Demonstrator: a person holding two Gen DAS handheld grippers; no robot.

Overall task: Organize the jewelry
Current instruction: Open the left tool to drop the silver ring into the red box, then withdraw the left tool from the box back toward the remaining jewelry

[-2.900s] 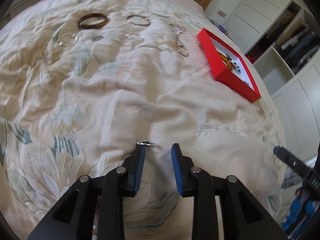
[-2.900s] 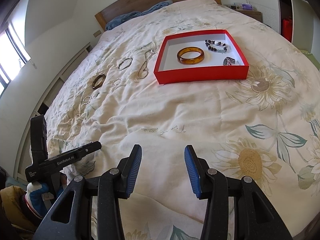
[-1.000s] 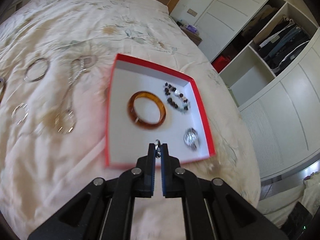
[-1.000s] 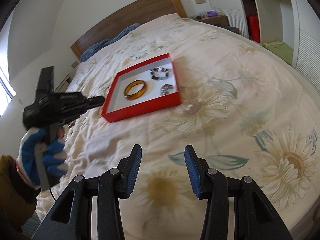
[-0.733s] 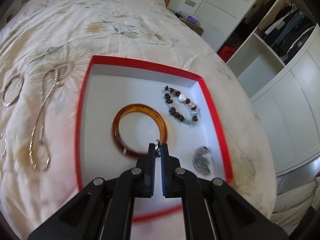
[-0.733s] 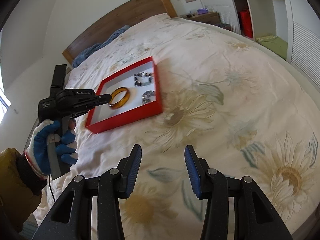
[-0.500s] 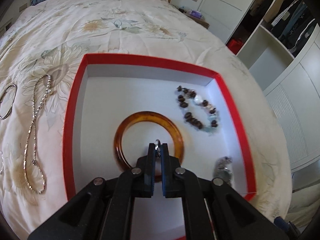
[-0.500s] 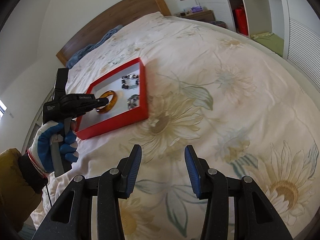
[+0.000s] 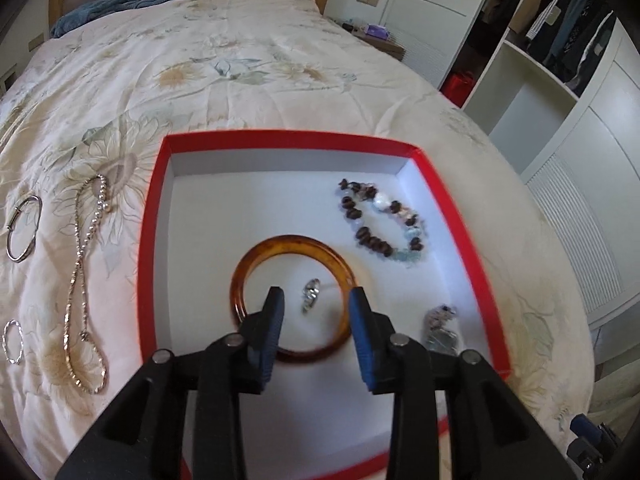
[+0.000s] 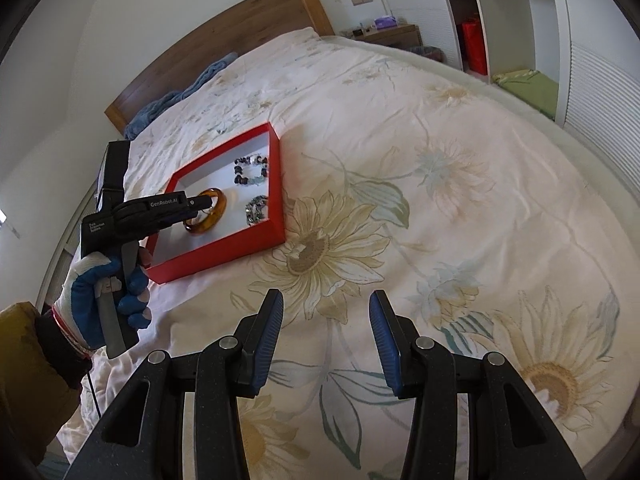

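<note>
A red box (image 9: 154, 216) with a white floor lies on the bed. In it are an amber bangle (image 9: 256, 256), a dark bead bracelet (image 9: 380, 224) and a silver piece (image 9: 440, 326). A small silver ring (image 9: 310, 294) is inside the bangle's circle, just ahead of my left gripper (image 9: 316, 300), which is open and empty over the box. My right gripper (image 10: 325, 304) is open and empty above the bedspread, well right of the box (image 10: 224, 252). It sees the left gripper (image 10: 206, 202) over the bangle (image 10: 208, 214).
On the floral bedspread left of the box lie a long silver chain (image 9: 82, 280), a silver bangle (image 9: 24, 228) and a small silver hoop (image 9: 12, 342). A wardrobe (image 9: 560, 92) stands to the right. A wooden headboard (image 10: 216, 48) and a blue blanket (image 10: 180, 92) are at the far end.
My left gripper picked a silver ring off the bedspread, carried it over the red box, and has now opened; the ring has left the fingers and is inside the amber bangle. The right gripper swung right.
</note>
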